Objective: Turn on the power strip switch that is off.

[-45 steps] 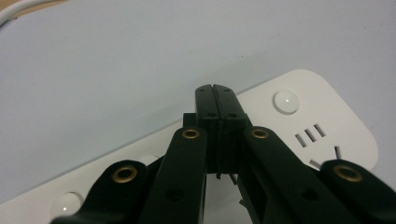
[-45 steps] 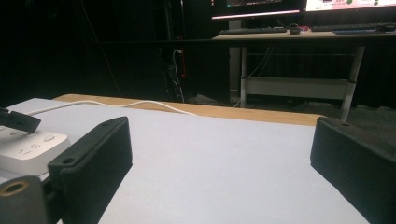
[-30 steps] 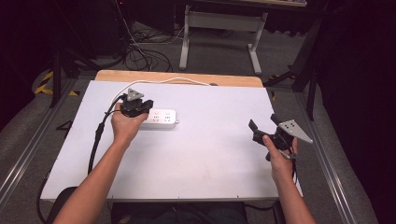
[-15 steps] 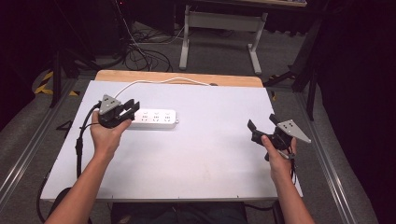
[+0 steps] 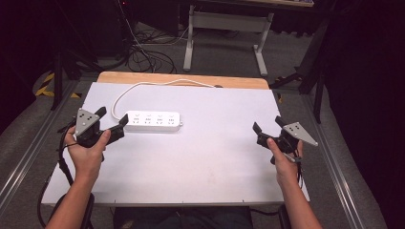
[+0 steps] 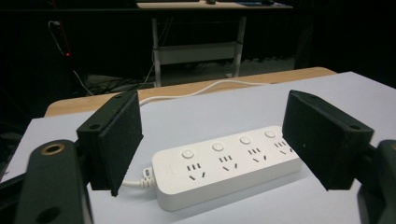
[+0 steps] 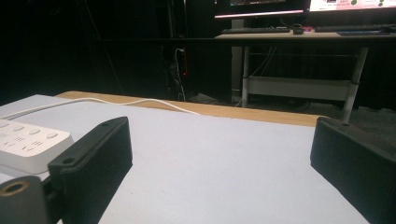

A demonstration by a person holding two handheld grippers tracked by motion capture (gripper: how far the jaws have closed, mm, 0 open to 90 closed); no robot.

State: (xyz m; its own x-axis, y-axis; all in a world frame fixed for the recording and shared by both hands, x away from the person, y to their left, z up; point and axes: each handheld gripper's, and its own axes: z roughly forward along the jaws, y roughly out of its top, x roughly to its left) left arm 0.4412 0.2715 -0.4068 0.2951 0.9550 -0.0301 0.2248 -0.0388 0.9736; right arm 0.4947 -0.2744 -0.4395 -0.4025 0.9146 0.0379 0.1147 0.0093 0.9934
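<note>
Between the wide-parted, empty jaws of the left gripper, the white power strip is framed, lying just ahead on the table. Well apart, the right gripper is held wide and empty. If closed crookedly, the strip could be skidded. Its four switch buttons are resolved in the left gripper view.

Dim room, dark surroundings, grey floor, tangle of black cables beyond the table, white-legged desk frame behind, wooden table edge, lit monitors and keyboard on far desk.
</note>
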